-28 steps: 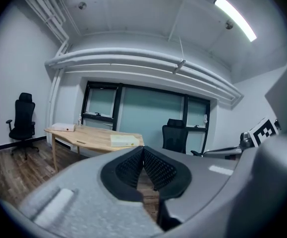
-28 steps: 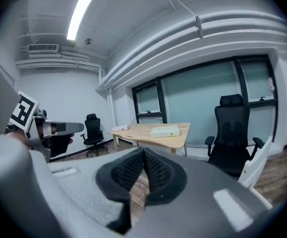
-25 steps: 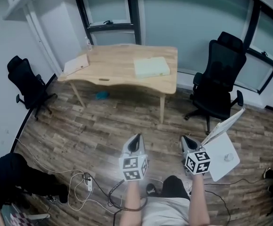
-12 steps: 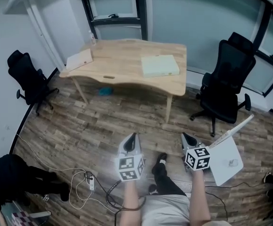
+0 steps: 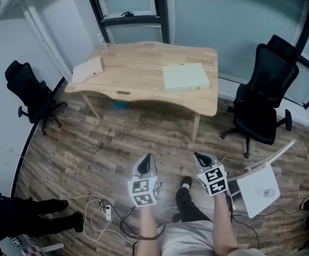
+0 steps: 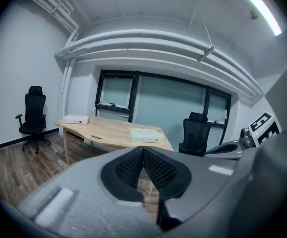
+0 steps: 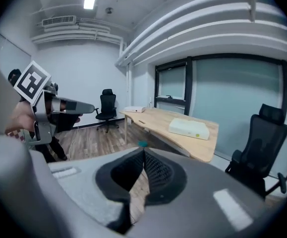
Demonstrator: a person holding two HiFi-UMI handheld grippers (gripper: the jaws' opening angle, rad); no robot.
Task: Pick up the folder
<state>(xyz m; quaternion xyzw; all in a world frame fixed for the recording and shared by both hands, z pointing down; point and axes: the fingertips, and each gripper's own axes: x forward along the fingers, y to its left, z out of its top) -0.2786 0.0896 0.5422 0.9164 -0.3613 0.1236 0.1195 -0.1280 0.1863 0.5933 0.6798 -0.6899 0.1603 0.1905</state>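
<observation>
Both grippers are held out side by side over the wood-plank floor (image 5: 90, 143), well short of the table, and neither is carrying anything. On the left gripper (image 5: 147, 157) the jaws are pressed together, the dark ribbed pads meeting with nothing caught between them, as seen in its own view (image 6: 143, 156). Same deal on the right gripper (image 5: 197, 155): jaws squeezed tight together, nothing pinched (image 7: 143, 158). Each gripper can be spotted at the edge of the other's view, marker cube and all. Room-wise, going left to right in the head view: a black office chair (image 5: 30, 92) is parked by the white wall, then a light wooden table (image 5: 138, 68) is set in front of dark-framed windows. A white box-like binder (image 5: 87, 70) is laid on the table's left corner. The folder (image 5: 185, 77), pale green and flat, is lying on the right part of the tabletop, untouched and far from both grippers. Something small and teal (image 5: 120, 104) is left on the floor under the table. A second black office chair (image 5: 266, 92) is placed just right of the table, and a white board (image 5: 258, 190) is seen on the floor at the right. Cables and a power strip (image 5: 106, 212) are strewn on the floor at lower left.
</observation>
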